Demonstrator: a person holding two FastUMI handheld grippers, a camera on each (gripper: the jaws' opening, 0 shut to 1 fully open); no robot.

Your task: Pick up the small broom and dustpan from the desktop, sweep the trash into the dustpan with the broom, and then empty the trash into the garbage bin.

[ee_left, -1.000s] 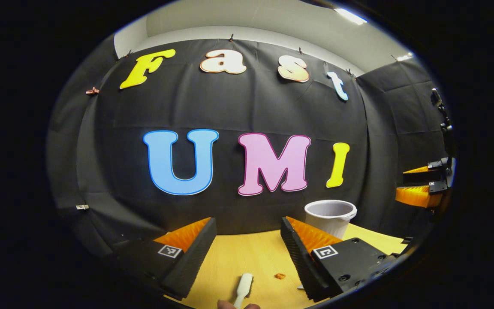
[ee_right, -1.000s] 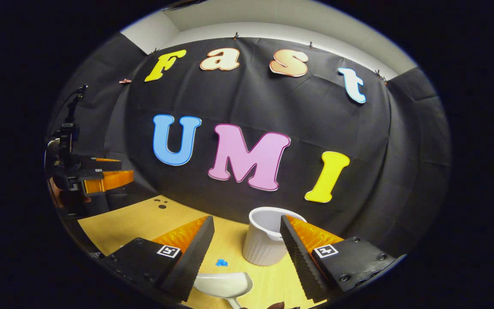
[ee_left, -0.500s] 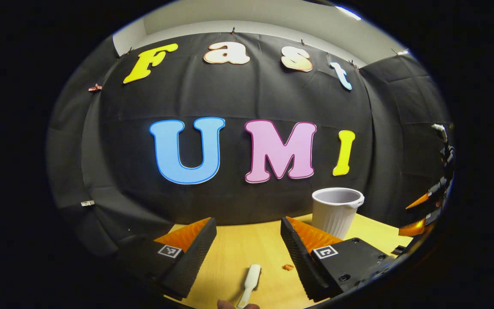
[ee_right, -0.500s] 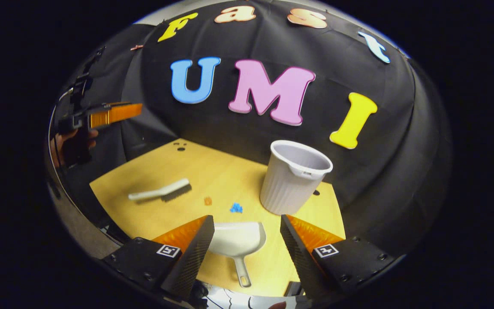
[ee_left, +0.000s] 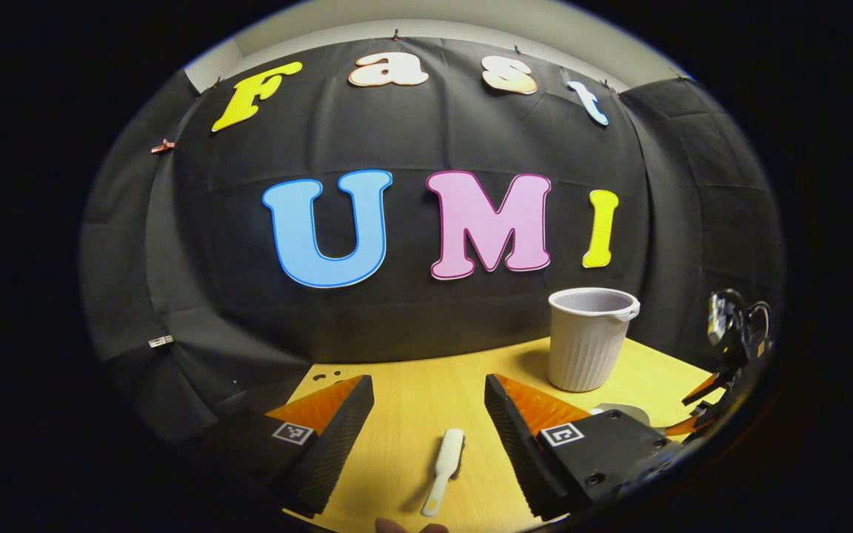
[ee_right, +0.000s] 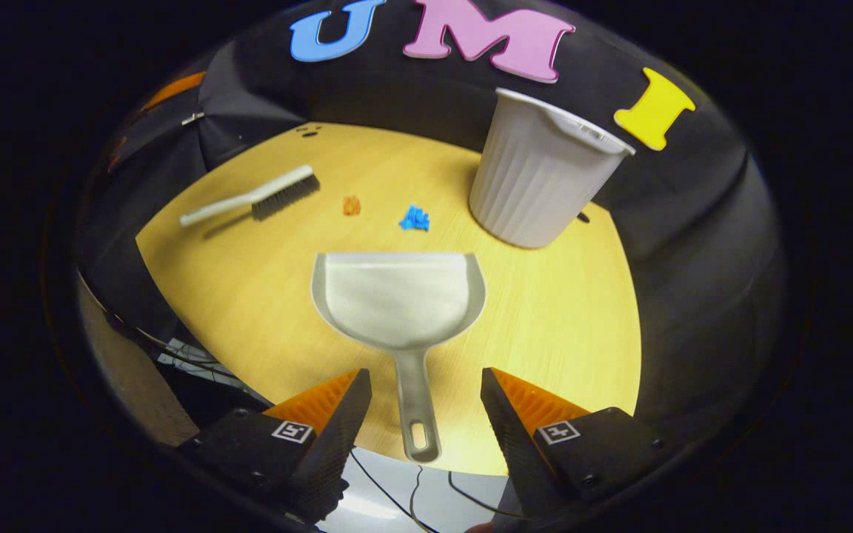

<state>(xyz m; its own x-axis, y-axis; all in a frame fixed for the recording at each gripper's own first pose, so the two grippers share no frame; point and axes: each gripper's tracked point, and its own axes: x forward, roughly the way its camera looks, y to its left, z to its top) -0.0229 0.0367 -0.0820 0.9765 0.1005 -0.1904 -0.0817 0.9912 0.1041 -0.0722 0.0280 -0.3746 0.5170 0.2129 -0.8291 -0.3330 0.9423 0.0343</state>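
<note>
Comparing with a second ago, the right gripper (ee_right: pixel 425 392) is found lowered and pitched down over the dustpan (ee_right: pixel 399 296), jaws wide astride its handle, nothing held. The left gripper (ee_left: pixel 429 400) is also wide and empty above the broom (ee_left: pixel 444 460) on the tabletop (ee_right: pixel 560 318). Both pickups are judged imminent; the trash (ee_right: pixel 415 218) remains unswept near the bin (ee_right: pixel 537 185).

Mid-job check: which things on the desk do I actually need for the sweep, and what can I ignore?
Needed:
broom
dustpan
orange scrap
blue scrap
garbage bin
left gripper, open
right gripper, open

Ignore:
cables below the desk edge
small dark holes in the desk's far corner
</note>
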